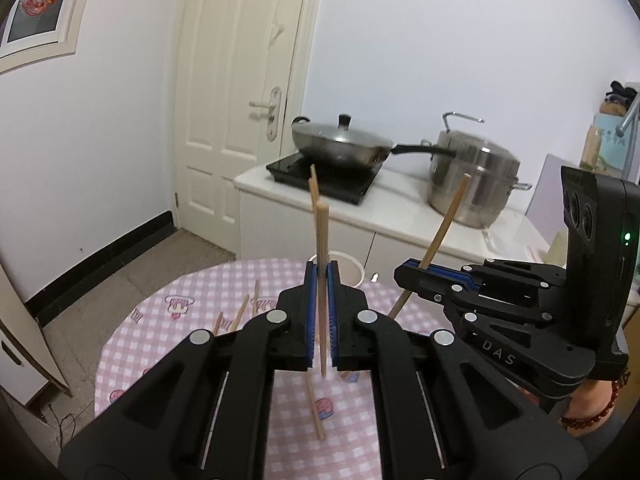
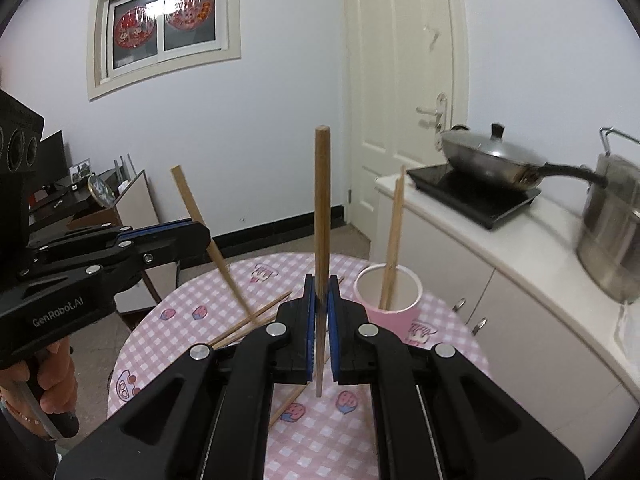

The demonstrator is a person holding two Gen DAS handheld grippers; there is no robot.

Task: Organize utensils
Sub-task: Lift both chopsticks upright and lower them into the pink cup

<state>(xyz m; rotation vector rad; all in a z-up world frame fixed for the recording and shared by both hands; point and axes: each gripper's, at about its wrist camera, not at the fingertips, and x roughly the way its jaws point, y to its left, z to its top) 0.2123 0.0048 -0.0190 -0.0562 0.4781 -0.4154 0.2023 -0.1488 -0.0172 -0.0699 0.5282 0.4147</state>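
While my left gripper [image 1: 321,280] and right gripper [image 2: 321,292] each clamp a wooden chopstick [image 1: 322,248], loose chopsticks [image 2: 256,318] lie beside the pink paper cup [image 2: 394,314].

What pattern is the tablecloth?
Pink-and-white check with cartoon prints; the tablecloth shows best in the right wrist view.

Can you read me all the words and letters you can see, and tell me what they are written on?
"GenRobot.AI" is printed on the body of the left gripper.
"DAS" is printed on the body of the right gripper.
The pink cup has curly pink writing, too blurred to read.
The red window decorations have signs on them, too small to read.
The box at the far right has writing too blurred to read.
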